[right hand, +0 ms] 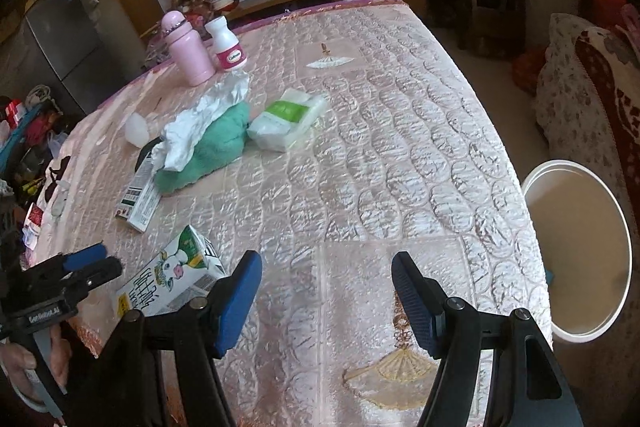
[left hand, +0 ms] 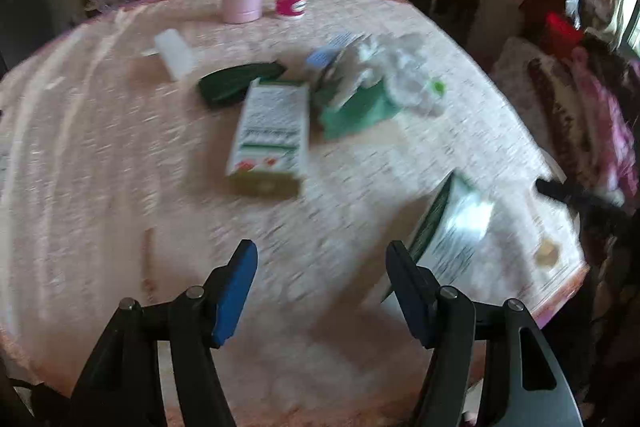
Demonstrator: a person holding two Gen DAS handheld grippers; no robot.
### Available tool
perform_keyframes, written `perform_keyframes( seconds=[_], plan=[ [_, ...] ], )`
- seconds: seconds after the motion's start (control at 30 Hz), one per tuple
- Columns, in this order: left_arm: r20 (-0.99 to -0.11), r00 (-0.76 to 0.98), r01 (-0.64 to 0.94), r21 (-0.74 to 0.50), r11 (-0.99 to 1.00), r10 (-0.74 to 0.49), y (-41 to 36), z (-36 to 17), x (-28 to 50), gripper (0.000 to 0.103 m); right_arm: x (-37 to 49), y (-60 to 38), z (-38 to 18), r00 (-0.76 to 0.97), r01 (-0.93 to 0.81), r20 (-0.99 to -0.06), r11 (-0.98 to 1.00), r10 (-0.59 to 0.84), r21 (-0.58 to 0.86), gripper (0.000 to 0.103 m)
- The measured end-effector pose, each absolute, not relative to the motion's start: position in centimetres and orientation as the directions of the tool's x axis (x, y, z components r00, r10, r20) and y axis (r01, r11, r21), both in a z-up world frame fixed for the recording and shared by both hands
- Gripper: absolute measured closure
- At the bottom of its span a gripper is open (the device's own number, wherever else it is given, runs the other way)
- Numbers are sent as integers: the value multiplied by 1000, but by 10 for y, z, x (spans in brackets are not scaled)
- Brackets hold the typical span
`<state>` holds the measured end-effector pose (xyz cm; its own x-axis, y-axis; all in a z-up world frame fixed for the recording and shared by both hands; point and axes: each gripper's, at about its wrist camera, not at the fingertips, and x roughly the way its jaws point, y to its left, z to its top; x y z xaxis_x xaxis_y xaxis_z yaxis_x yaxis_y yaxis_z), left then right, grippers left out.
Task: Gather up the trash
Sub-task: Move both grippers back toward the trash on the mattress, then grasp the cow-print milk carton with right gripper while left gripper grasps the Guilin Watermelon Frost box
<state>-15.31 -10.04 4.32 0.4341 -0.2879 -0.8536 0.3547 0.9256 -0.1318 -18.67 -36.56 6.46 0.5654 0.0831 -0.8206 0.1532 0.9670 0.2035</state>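
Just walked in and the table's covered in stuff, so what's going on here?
A person is clearing trash with a handheld gripper in each hand. Both the left gripper and the right gripper are open and empty, above the near part of the table. A milk carton lies nearest, between the two grippers. Farther back lie a box, crumpled paper on a green cloth, and a tissue pack. A white bin waits beside the table; nothing is picked up yet.
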Motion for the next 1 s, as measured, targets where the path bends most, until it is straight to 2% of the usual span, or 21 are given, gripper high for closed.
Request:
perform_keyframes(
  seconds=[0.13,0.23,0.47,0.57,0.67,0.83,1.0],
  plan=[
    [-879,393,378,-113,919,-270,-95,32,-170,36,-188,-370,63,568,162,-818,962,91,220,32],
    [-887,349,417,-143,898,-303,-114,22,-176,36,-189,-376,65,574,177,-814,957,88,229,32],
    [-829,371,463,-226,857,-418,-155,36,-171,36,-197,-391,74,582,215,-810,948,69,236,32],
    [-817,420,441,-198,875,-396,-143,49,-161,35,-197,-381,77,585,179,-807,956,87,233,31],
    [-807,470,388,-175,905,-357,-119,55,-147,30,-190,-363,76,576,114,-807,964,134,242,28],
    [-798,525,269,-174,947,-296,-83,53,-106,24,-170,-329,64,528,28,-811,949,252,313,28],
    [-807,513,226,-200,953,-291,-76,41,-66,24,-158,-296,56,490,-31,-838,966,239,257,28]
  ],
)
